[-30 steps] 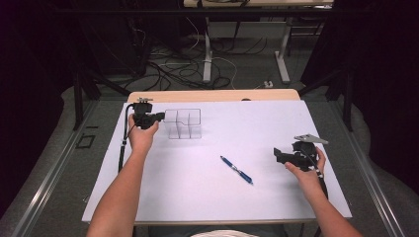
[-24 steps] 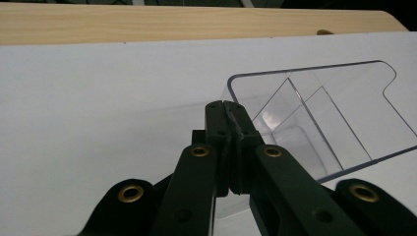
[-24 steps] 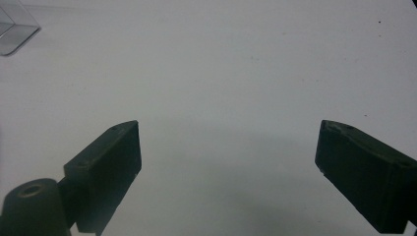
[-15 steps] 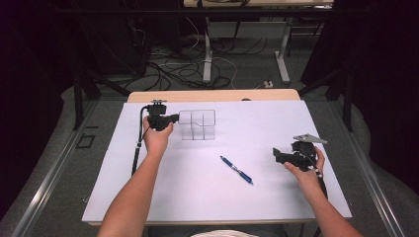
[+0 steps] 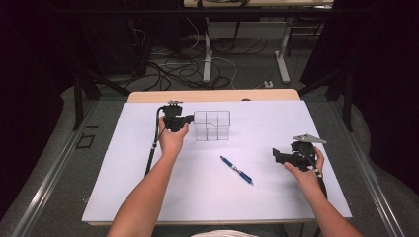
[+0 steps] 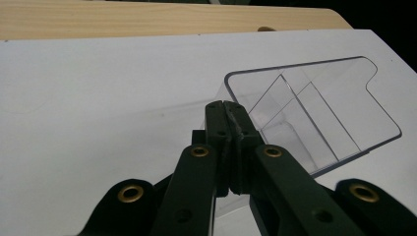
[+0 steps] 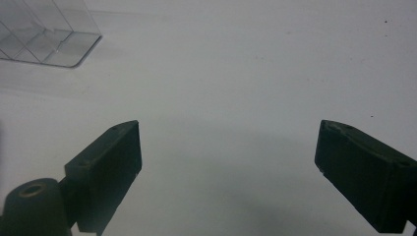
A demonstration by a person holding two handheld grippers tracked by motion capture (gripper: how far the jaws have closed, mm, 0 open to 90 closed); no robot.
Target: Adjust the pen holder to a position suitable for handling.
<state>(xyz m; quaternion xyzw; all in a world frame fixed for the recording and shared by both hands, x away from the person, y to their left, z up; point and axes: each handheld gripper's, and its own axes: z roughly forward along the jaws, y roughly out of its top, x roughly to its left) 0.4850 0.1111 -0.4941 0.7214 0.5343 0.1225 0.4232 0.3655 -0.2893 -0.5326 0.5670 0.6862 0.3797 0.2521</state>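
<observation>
Remote inspection, high view: the left gripper (image 5: 190, 120) sits in the upper middle of the frame, right against the left wall of the clear divided box (image 5: 212, 126). In the left gripper view its jaws are pressed together, and they appear to pinch that thin wall at the box's near corner (image 6: 314, 108). The box stands upright on the white sheet (image 5: 123, 163), above and left of the blue pen (image 5: 236, 169).

The right gripper (image 5: 276, 154) hovers at centre right with its jaws spread wide and nothing between them (image 7: 226, 137). It is well apart from the pen and the box.

Risks, as I judge them:
- The grip is on one slick, thin wall at a corner. A sideways pull could tip the light box or let the wall slip out of the pads.
- A hard clamp could flex or crack the plastic.
- The pen lies loose on the sheet, so a swept forearm or trailing cable could roll it away.
- The right gripper gives the box no support, so nothing would check a tilt.
</observation>
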